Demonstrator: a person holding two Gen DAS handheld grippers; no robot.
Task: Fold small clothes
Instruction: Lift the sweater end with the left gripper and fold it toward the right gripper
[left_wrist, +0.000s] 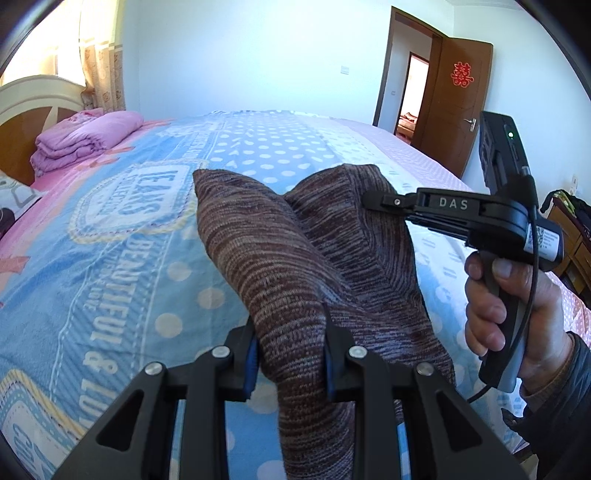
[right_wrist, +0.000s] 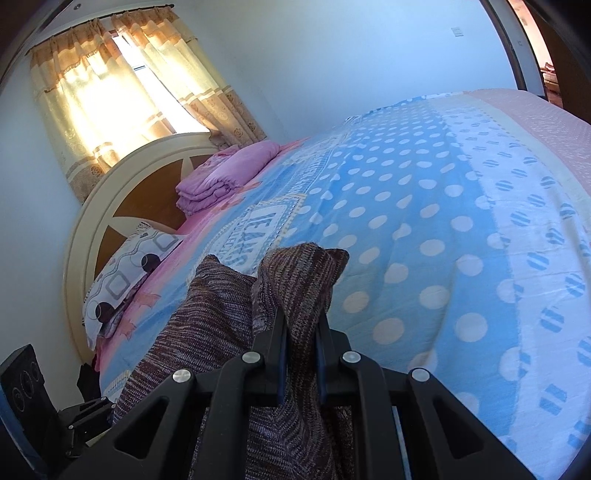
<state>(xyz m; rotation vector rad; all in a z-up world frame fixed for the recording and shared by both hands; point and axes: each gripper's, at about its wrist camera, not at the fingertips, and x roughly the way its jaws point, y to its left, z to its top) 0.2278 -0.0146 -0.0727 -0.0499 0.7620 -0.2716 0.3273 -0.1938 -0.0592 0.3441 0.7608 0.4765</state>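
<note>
brown knit garment (left_wrist: 295, 258) pinched in both claws

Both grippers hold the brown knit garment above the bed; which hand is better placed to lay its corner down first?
Probably left. The left gripper clamps the brown knit garment over open bedspread; the right gripper holds its bunched corner slightly higher.

On the side of your right gripper (left_wrist: 373, 199), in the left wrist view, you can read "DAS" in pale letters. A small white label with a square code sits on its body, too small to read. The bedspread (left_wrist: 110, 258) carries "JEANS" inside a badge, upside down to you, and "BEAUTIFUL" running along a band, with "& LO…" cut off below. The door (left_wrist: 461, 122) bears a red double-happiness character.
</note>
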